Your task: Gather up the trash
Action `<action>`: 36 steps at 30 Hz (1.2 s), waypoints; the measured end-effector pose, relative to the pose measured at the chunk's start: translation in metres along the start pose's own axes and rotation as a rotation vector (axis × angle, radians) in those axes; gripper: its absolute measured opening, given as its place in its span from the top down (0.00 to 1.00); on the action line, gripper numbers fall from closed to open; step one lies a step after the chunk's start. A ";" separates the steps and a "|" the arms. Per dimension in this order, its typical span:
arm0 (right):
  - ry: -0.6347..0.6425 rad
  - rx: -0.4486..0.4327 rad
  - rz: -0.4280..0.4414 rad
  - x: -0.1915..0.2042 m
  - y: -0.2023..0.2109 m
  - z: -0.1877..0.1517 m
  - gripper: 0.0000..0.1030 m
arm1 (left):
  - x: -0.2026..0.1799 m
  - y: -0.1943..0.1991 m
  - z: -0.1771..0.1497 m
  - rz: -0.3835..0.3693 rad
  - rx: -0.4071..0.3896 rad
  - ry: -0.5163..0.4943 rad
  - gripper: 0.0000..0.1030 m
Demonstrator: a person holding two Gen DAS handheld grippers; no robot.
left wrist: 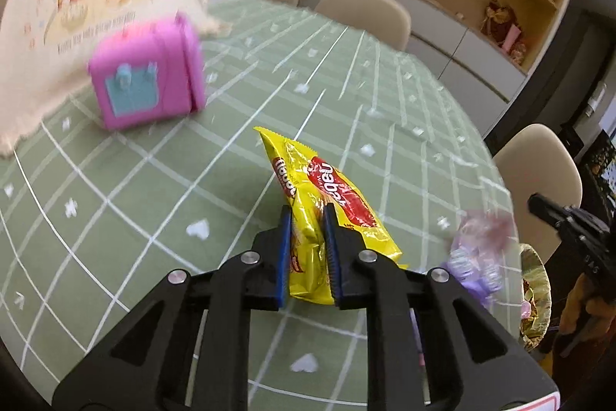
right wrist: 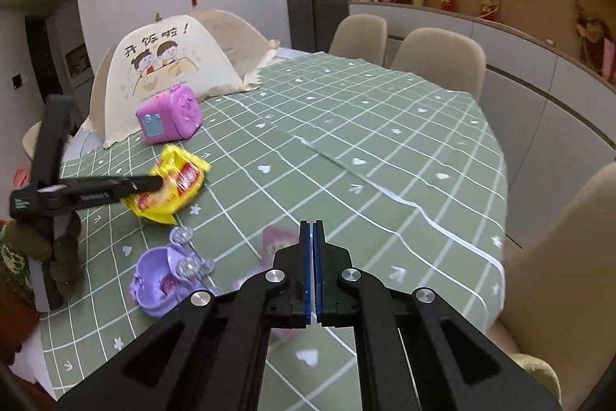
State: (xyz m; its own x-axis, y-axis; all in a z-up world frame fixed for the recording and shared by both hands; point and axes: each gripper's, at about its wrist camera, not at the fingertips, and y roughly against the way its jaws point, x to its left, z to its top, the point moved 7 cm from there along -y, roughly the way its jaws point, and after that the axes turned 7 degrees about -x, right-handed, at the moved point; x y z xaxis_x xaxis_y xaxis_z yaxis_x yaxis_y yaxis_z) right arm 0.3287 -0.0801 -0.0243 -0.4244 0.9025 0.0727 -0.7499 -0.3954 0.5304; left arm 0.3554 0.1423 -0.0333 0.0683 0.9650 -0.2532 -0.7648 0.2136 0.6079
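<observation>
The left tool (left wrist: 307, 214) is clamped on a yellow snack wrapper (left wrist: 327, 203), whose crumpled foil is pinched between the blue pads (left wrist: 284, 249). The wrapper is seen standing up from the jaws, its upper end reaching ahead of the fingertips over the green checked worktop (left wrist: 154, 180). In the right wrist view the same wrapper (right wrist: 169, 187) is seen held at the tip of the left tool, just above the cloth.

The right tool (right wrist: 312, 224) is closed, its blue pads pressed together; whether anything thin is caught between them cannot be told.

Ahead of the left tool and to its left, a pink box (left wrist: 148, 79) with a blue panel is set on the worktop, and beyond it a cream food cover (left wrist: 77, 10) with a cartoon print. To the right of the left tool, near the worktop edge, a blurred lilac plastic toy (left wrist: 477, 257) is seen. From the right tool, that toy (right wrist: 161, 280) lies to the lower left, and a pink paper piece (right wrist: 279, 245) lies flat on the cloth just left of the closed fingertips.
</observation>
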 end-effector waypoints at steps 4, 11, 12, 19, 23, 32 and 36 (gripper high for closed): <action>-0.011 -0.027 -0.015 -0.008 0.017 -0.002 0.96 | -0.026 0.022 0.016 -0.003 -0.083 -0.052 0.85; -0.044 0.003 0.038 -0.014 0.030 -0.014 0.96 | -0.068 0.045 0.026 -0.054 -0.147 -0.094 0.85; -0.046 0.011 0.047 -0.013 0.028 -0.020 0.96 | -0.071 0.047 0.026 -0.060 -0.151 -0.095 0.85; -0.112 0.088 0.090 -0.013 -0.004 -0.049 0.75 | -0.062 0.053 0.006 -0.104 -0.114 -0.045 0.84; -0.145 0.130 0.127 -0.008 -0.023 -0.056 0.55 | -0.041 0.054 -0.002 -0.099 -0.102 -0.001 0.84; -0.189 0.159 0.113 -0.006 -0.052 -0.049 0.49 | -0.008 0.044 -0.013 -0.093 -0.067 0.073 0.84; -0.135 0.138 0.125 -0.002 -0.050 -0.051 0.48 | 0.001 0.042 -0.018 -0.100 -0.044 0.089 0.84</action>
State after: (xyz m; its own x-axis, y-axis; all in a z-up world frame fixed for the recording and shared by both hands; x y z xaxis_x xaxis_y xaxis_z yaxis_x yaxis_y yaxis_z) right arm 0.3416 -0.0709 -0.0943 -0.4306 0.8665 0.2525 -0.6152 -0.4865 0.6203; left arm 0.3118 0.1494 -0.0215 0.0897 0.9216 -0.3776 -0.7848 0.2988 0.5429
